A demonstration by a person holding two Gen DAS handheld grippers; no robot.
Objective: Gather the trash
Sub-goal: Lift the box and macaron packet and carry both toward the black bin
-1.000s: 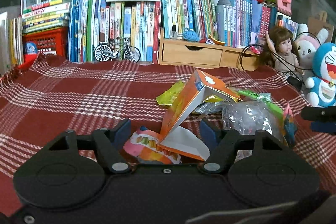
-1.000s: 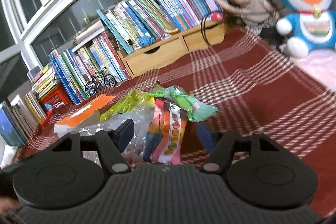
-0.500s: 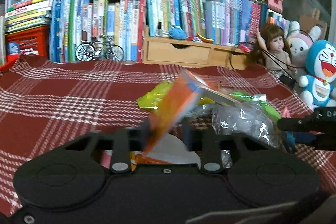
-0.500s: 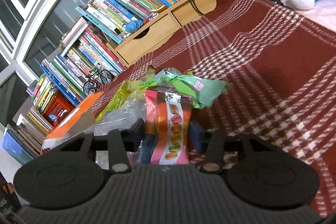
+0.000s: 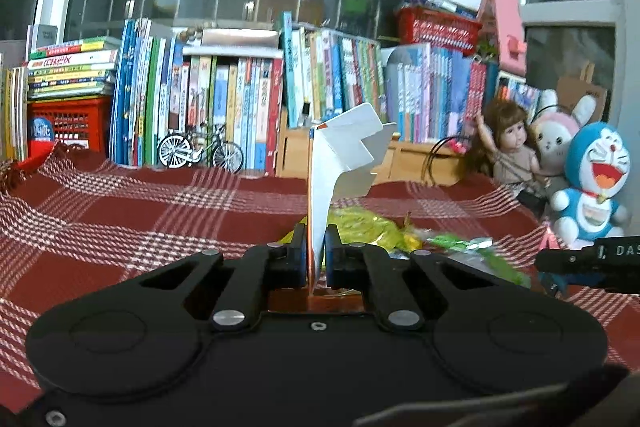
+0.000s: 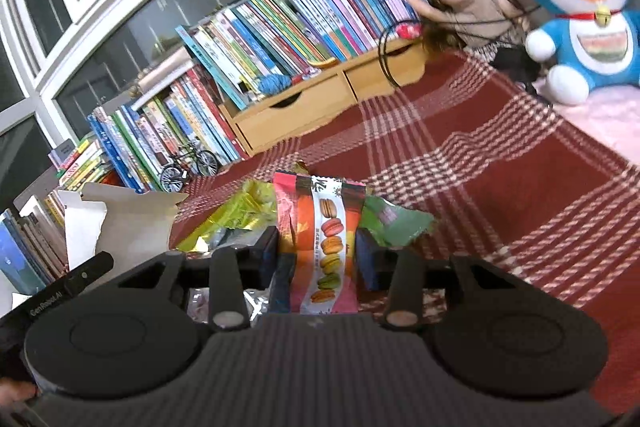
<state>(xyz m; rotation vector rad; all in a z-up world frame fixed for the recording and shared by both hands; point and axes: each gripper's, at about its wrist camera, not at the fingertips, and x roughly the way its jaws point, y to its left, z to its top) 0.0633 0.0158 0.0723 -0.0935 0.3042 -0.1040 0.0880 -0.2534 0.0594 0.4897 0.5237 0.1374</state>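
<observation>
My left gripper [image 5: 316,247] is shut on a flattened orange-and-white carton [image 5: 344,155], which stands upright and edge-on above the red plaid cloth [image 5: 120,211]. The same carton [image 6: 116,219] shows at the left of the right wrist view. My right gripper [image 6: 316,251] has its jaws closing, and both pads press on a pink macaron snack wrapper [image 6: 324,227]. Beyond the grippers, a yellow-green wrapper [image 5: 360,227] and a green wrapper [image 6: 396,223] lie on the cloth, with crinkled clear plastic [image 6: 256,301] under the right gripper.
Rows of books [image 5: 224,95] and a wooden drawer box [image 6: 304,103] line the back. A toy bicycle [image 5: 200,151] stands before the books. At the right sit a doll [image 5: 512,151], a rabbit plush [image 5: 556,139] and a blue cat plush [image 6: 588,7].
The left jaws have come together on the carton and lifted it, so it now stands edge-on. The right jaws narrowed onto the macaron wrapper.
</observation>
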